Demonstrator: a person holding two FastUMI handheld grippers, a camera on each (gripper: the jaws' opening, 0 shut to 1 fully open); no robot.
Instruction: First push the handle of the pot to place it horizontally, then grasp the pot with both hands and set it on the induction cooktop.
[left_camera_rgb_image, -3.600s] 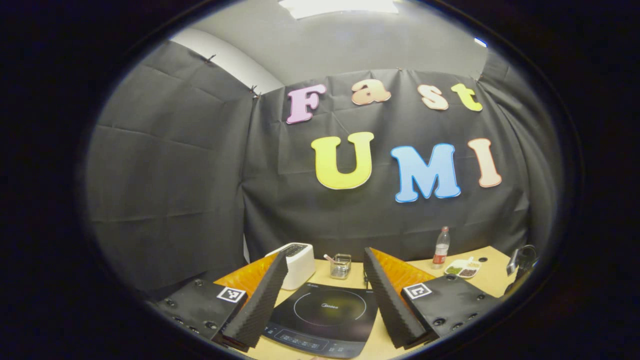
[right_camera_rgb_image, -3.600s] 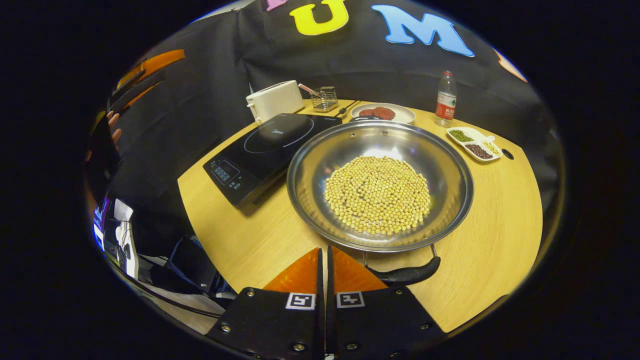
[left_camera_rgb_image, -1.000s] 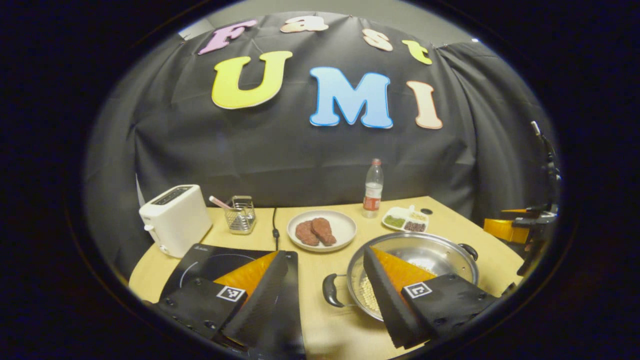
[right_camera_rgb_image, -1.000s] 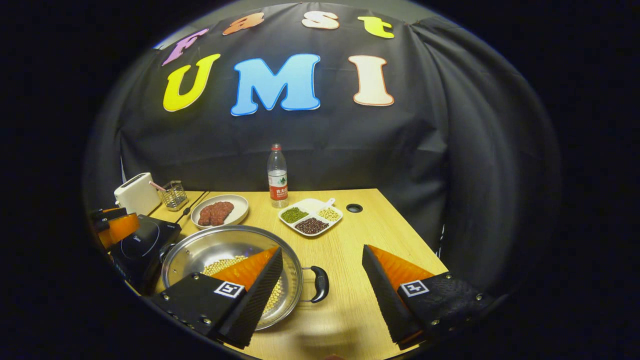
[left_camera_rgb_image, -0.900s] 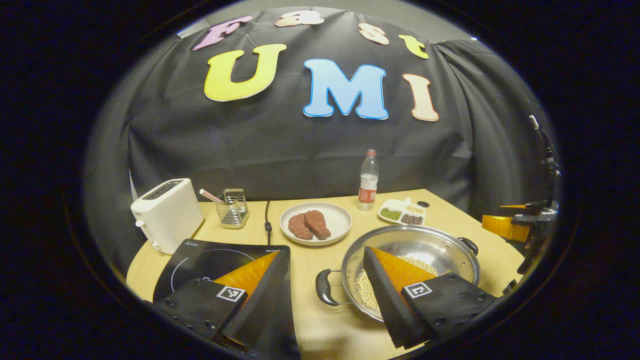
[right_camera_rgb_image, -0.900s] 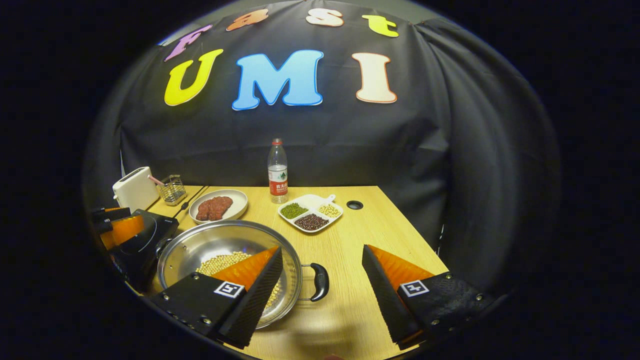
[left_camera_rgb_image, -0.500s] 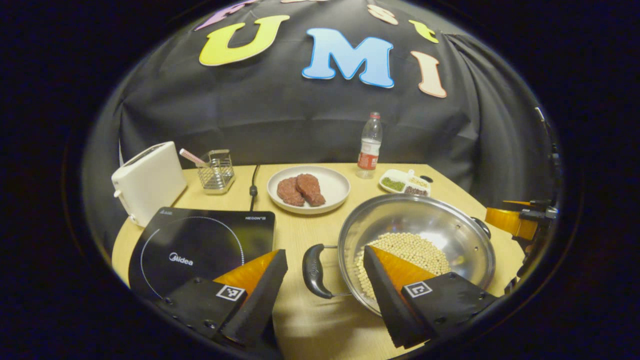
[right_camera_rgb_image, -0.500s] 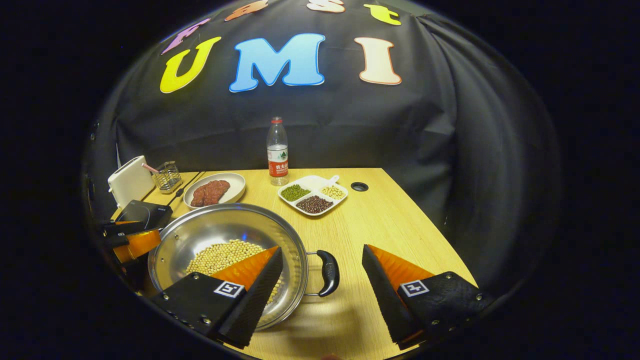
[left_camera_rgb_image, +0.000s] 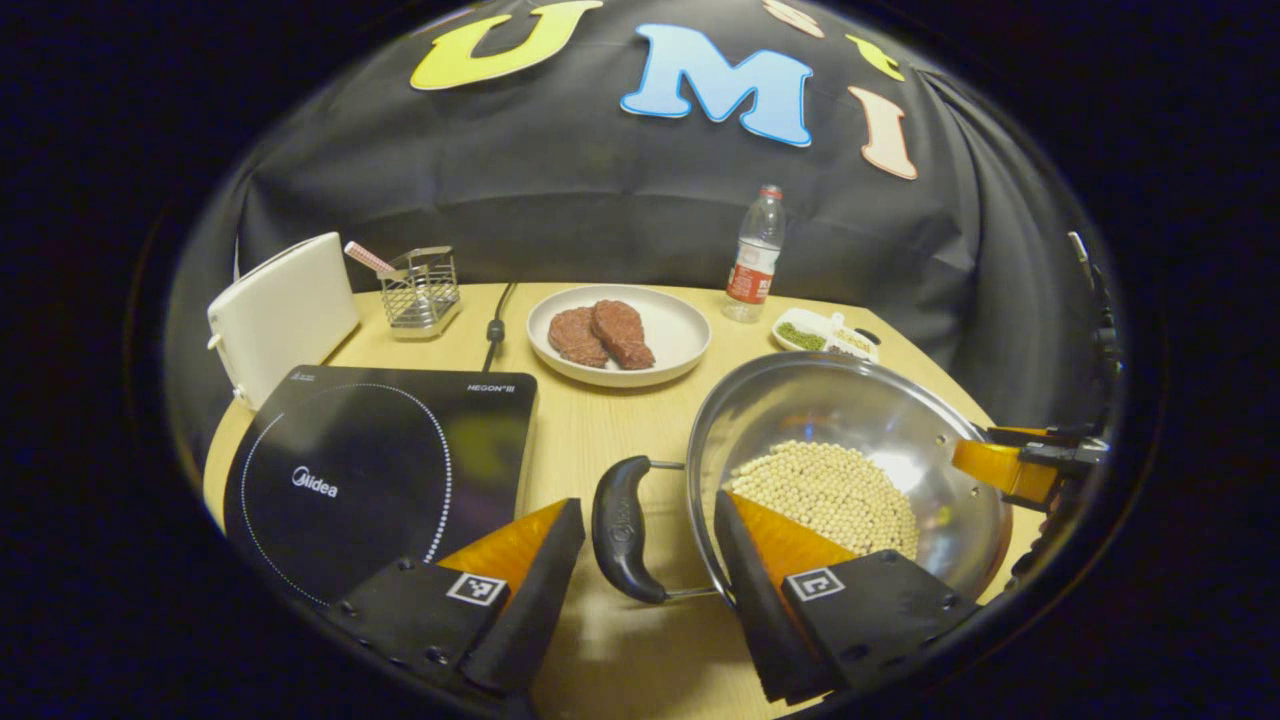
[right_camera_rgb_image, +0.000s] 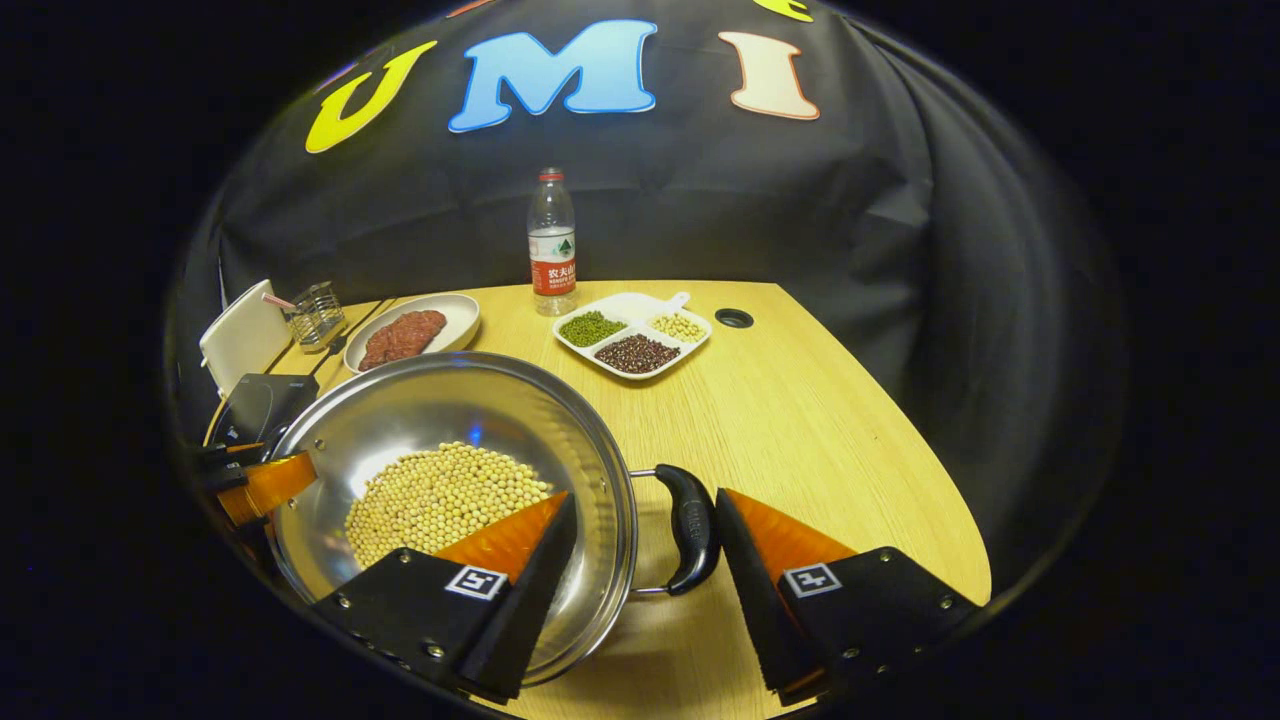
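Observation:
A steel pot (left_camera_rgb_image: 820, 400) of soybeans (left_camera_rgb_image: 830, 495) stands on the wooden table, right of the black induction cooktop (left_camera_rgb_image: 370, 470). Its two black handles point left and right. My left gripper (left_camera_rgb_image: 647, 505) is open, and the pot's left handle (left_camera_rgb_image: 622, 530) lies between its fingers, untouched. In the right gripper view the pot (right_camera_rgb_image: 420, 410) is at lower left. My right gripper (right_camera_rgb_image: 645, 498) is open around the right handle (right_camera_rgb_image: 690, 525), which sits close to its right finger. Each gripper also shows across the pot: the right gripper (left_camera_rgb_image: 1010, 465) and the left gripper (right_camera_rgb_image: 260, 480).
Behind the cooktop stand a white toaster (left_camera_rgb_image: 280, 315) and a wire basket (left_camera_rgb_image: 420, 290). A plate of raw meat (left_camera_rgb_image: 618, 335), a water bottle (left_camera_rgb_image: 755, 255) and a divided dish of beans (right_camera_rgb_image: 632, 335) sit at the back. A cable hole (right_camera_rgb_image: 734, 318) lies near the table's far right edge.
Both grippers have dropped and closed in on the pot, so each handle now lies between open fingers. Earlier the right gripper was shut beside a handle facing the front.

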